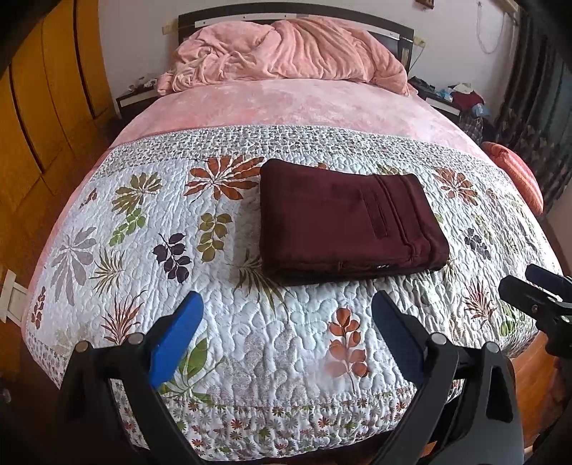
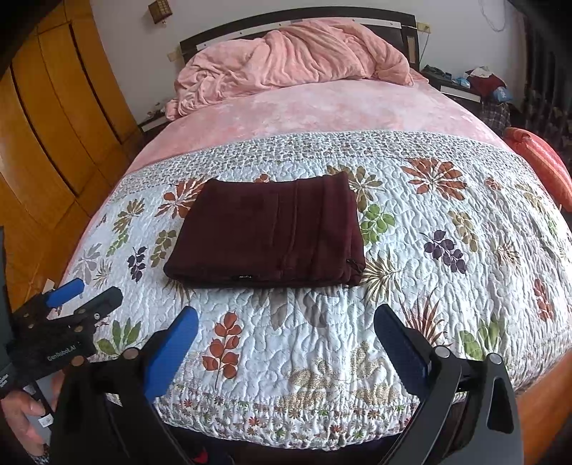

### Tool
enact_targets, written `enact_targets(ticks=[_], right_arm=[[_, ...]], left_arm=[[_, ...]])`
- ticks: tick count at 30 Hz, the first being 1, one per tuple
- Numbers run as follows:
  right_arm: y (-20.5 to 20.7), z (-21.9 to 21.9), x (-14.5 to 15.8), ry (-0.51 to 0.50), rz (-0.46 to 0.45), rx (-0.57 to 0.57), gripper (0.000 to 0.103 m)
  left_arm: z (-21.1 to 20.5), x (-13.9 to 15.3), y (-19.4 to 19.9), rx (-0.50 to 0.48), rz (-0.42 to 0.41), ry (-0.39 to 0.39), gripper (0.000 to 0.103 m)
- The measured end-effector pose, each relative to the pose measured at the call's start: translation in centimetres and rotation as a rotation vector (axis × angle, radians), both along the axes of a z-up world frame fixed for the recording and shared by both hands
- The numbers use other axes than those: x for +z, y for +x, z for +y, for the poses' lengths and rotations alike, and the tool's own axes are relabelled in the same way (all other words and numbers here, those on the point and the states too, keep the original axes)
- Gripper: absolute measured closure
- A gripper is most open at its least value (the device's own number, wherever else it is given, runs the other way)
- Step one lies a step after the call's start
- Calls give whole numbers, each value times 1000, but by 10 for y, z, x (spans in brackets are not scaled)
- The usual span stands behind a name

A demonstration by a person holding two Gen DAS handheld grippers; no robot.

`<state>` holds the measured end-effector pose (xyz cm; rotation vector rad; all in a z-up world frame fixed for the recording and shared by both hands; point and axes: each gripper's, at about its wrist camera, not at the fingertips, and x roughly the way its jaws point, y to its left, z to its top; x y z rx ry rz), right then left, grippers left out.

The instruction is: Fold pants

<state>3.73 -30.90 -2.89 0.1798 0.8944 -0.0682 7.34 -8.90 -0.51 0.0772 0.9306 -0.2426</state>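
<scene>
**Item: maroon pants, folded, on quilt ahead of both tongs**

Pants (image 1: 348, 221): one dark maroon pair, lying as a compact, squared rectangle of several layers. You find it ahead of your left gripper (image 1: 286, 336), slightly toward that tool's right-hand finger, and ahead of your right gripper (image 2: 286, 347), slightly toward its left-hand finger. Neither tool touches it; a strip of bare quilt lies between the fingertips and the near edge. A pocket welt and seam lines show on top, a small label on the near edge.

Handling, by judgement: soft, thick, fleece-like cloth, light, not fragile, not slippery. The stack looks likely to sag or slide apart if you lift it by one corner. Should you move it, take the thick near edge with both tools, one toward each near corner, pinching all layers together. The folding itself appears complete.

Tongs: your left gripper stands wide open, blue pads apart, holding nothing. Your right gripper likewise, spread wide and empty.

Support: floral quilt (image 1: 271, 343), white with leaf prints, beneath both tools and the pants.

Beyond the pants: pink sheet, then a heaped pink blanket (image 1: 286, 53) against a dark headboard (image 2: 357, 16).

To the left of both tools: orange wooden wardrobe (image 1: 43, 118).
</scene>
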Motion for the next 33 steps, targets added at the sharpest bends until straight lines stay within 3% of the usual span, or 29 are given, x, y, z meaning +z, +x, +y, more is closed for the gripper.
enact_targets(ticks=[33], right_arm=[[3,2,-10,-7,26,-13,4]], left_arm=[[-1,-5,2,-4,16,15,8]])
